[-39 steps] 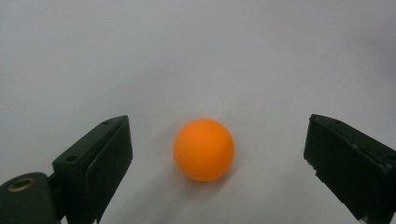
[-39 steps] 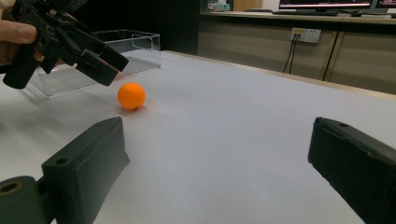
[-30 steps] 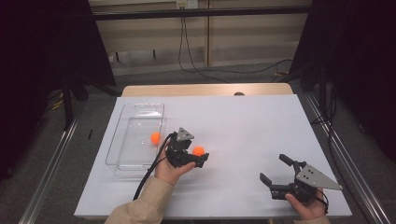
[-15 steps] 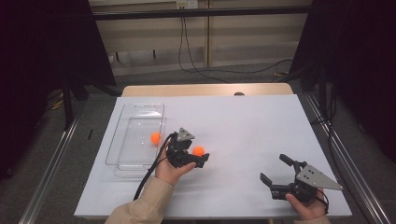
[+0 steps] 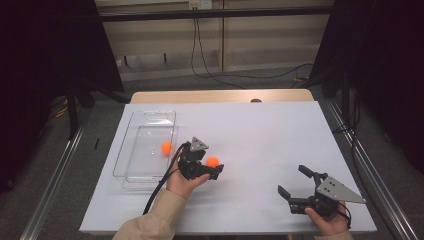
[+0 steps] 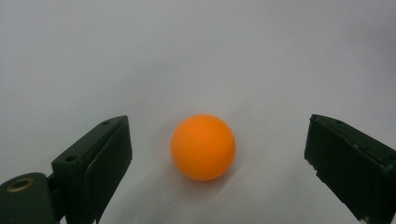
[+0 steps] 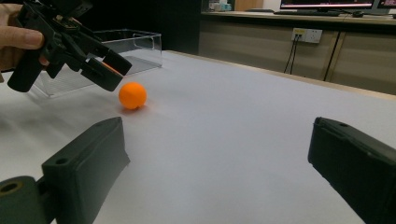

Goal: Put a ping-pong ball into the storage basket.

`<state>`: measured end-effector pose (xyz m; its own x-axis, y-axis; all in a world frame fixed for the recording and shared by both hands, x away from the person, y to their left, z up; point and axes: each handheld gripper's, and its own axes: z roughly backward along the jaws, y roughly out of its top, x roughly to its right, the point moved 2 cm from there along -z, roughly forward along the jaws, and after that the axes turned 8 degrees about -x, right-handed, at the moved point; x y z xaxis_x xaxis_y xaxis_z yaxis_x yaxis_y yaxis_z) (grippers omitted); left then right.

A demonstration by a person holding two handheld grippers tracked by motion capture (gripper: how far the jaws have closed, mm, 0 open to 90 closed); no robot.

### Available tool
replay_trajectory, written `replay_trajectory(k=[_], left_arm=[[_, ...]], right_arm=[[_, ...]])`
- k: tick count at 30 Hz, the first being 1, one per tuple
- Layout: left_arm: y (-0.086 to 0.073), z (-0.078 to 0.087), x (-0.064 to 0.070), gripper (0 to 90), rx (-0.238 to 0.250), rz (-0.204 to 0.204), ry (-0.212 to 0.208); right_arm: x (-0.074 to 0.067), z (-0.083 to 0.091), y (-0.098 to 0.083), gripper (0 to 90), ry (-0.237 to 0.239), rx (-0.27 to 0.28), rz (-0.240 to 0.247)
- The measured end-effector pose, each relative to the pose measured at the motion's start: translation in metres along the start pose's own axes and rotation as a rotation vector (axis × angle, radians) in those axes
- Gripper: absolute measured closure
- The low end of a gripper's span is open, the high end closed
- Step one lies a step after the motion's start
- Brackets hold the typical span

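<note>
Lying between spread left hand-held gripper (image 6: 217, 158) jaws, orange ball (image 6: 203, 146) untouched.

2 orange balls (image 5: 213, 161), 1 clear tray (image 5: 145, 120), 2 grippers (image 5: 200, 167).

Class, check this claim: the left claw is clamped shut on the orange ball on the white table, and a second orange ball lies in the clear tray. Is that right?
Not quite. In the left gripper view the left claw is open, its jaws apart from the orange ball on the white table. The second orange ball does lie in the clear tray.
</note>
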<state>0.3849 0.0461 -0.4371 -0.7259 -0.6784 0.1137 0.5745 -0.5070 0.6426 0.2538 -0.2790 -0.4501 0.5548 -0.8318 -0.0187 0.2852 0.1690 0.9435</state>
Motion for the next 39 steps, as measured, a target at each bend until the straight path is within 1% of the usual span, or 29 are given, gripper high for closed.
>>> replay_trajectory(k=[1,4,8,9,11,17,21,22,26,27,29,35,39], left_arm=[[0.000,0.000,0.000,7.5,0.000,-0.002,0.004],[-0.002,-0.002,-0.001,7.8,0.000,0.010,0.003],[-0.002,-0.003,-0.002,8.2,-0.002,0.006,0.015],[-0.002,-0.004,-0.002,8.2,0.001,0.013,0.013],[-0.002,-0.005,-0.002,8.4,-0.002,0.005,0.020],[-0.003,-0.010,-0.001,9.5,-0.015,-0.003,0.022],[-0.003,-0.011,-0.001,9.9,-0.017,-0.004,0.027],[-0.004,-0.011,-0.001,9.9,-0.013,0.003,0.025],[-0.005,-0.013,-0.001,10.2,-0.018,0.000,0.033],[-0.005,-0.013,-0.002,10.9,-0.021,-0.001,0.033],[-0.005,-0.014,-0.002,12.2,-0.023,0.010,0.029],[-0.006,-0.015,-0.002,15.8,-0.031,-0.003,0.030],[-0.006,-0.017,-0.002,18.1,-0.030,0.003,0.030]], right_arm=[[0.000,0.000,0.000,3.6,0.000,0.000,0.001],[0.000,0.000,0.000,3.6,0.000,0.000,-0.002],[0.000,0.000,0.000,3.6,-0.001,0.000,-0.003],[0.001,0.000,0.000,3.6,-0.001,0.001,-0.003],[0.001,0.000,0.000,3.6,-0.001,0.000,-0.001],[0.001,0.000,0.000,3.6,0.000,0.001,-0.002],[0.000,0.000,0.000,3.6,0.001,0.000,0.000],[0.000,0.000,0.000,3.6,0.002,0.001,-0.001],[0.000,-0.002,0.001,3.6,0.007,0.002,-0.002],[0.000,-0.002,0.001,3.6,0.008,0.002,0.000],[-0.001,-0.002,0.001,3.6,0.009,0.000,0.003],[0.000,-0.002,0.001,3.8,0.007,0.002,0.002],[-0.001,-0.002,0.001,3.9,0.008,0.004,-0.004]])
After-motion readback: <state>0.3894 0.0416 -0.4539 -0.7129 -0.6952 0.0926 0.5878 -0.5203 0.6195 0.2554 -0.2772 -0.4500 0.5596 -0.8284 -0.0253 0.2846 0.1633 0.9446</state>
